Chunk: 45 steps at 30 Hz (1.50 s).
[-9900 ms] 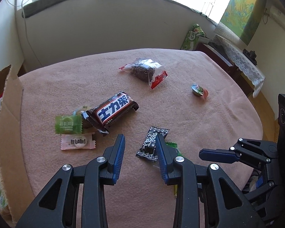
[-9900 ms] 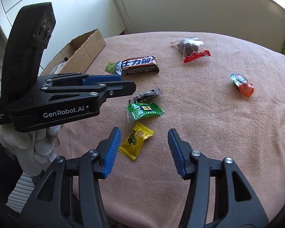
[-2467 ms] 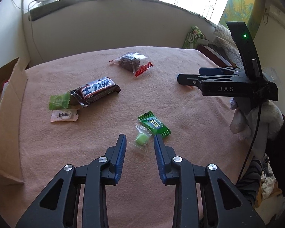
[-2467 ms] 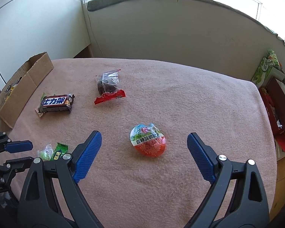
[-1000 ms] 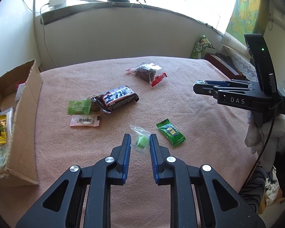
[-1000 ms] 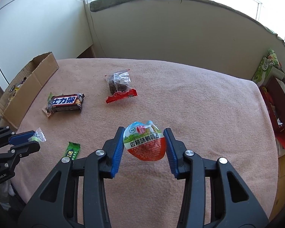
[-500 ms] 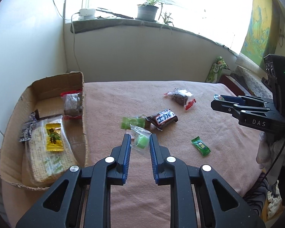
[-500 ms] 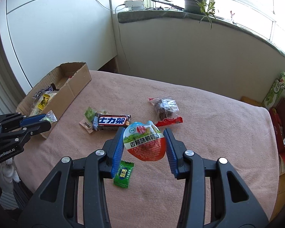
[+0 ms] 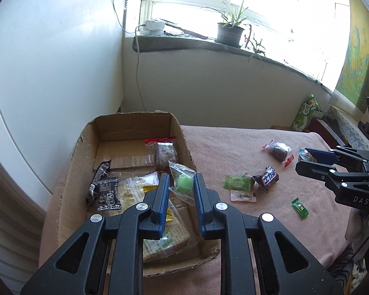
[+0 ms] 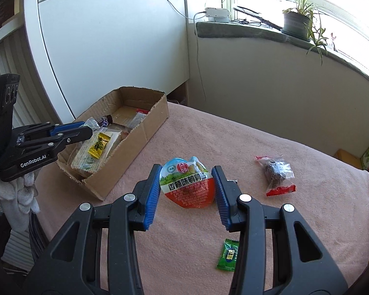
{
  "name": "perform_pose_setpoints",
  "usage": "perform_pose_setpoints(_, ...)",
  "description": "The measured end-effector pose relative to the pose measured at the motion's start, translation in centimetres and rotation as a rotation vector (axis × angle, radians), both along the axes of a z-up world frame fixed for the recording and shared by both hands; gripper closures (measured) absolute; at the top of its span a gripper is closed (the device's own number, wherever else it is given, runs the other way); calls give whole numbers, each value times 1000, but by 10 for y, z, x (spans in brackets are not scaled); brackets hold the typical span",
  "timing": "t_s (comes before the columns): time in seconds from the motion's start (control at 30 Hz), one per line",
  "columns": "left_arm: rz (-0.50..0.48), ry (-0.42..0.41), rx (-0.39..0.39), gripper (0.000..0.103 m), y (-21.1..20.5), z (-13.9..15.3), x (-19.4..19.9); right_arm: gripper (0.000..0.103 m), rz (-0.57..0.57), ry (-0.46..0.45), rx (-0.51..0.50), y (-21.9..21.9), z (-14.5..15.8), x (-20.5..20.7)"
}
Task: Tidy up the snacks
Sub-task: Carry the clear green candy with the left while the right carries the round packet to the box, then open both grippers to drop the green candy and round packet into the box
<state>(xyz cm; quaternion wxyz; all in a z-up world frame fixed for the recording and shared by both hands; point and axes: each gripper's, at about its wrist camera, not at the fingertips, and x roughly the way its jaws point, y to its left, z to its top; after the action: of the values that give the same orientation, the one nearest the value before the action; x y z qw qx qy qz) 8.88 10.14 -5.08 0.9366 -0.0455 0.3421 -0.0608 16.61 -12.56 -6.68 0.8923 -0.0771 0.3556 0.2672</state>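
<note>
The left gripper (image 9: pixel 179 191) holds a clear-wrapped green candy (image 9: pixel 183 182) between its fingers, above the open cardboard box (image 9: pixel 179 132) of snacks. The right gripper (image 10: pixel 187 191) clamps a red-and-white egg-shaped snack pack (image 10: pixel 187 183) above the pink-covered desk (image 10: pixel 307 221), beside the box.

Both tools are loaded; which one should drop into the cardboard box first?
Left. The left tool, shut on the green candy, appears above the cardboard box; the right tool, with the egg snack, is over the blanket.
</note>
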Motion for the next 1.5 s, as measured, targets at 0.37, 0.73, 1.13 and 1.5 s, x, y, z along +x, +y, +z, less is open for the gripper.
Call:
perform_pose_setpoints(0.37,42,0,5,85,34,1,23,60,100,3,15,63,3,5)
perform_pose_setpoints(0.73,51,9,10,85,48,-1,47,60,161,23,19,102,-4,20)
perform_pose_setpoints(1.13,52,22,6,85,62,-5,73,60,194,46,9,135,-17,38)
perform_pose_setpoints(1.5,53,26,-1,85,63,-5,80,60,215,68,10,148,-25,48)
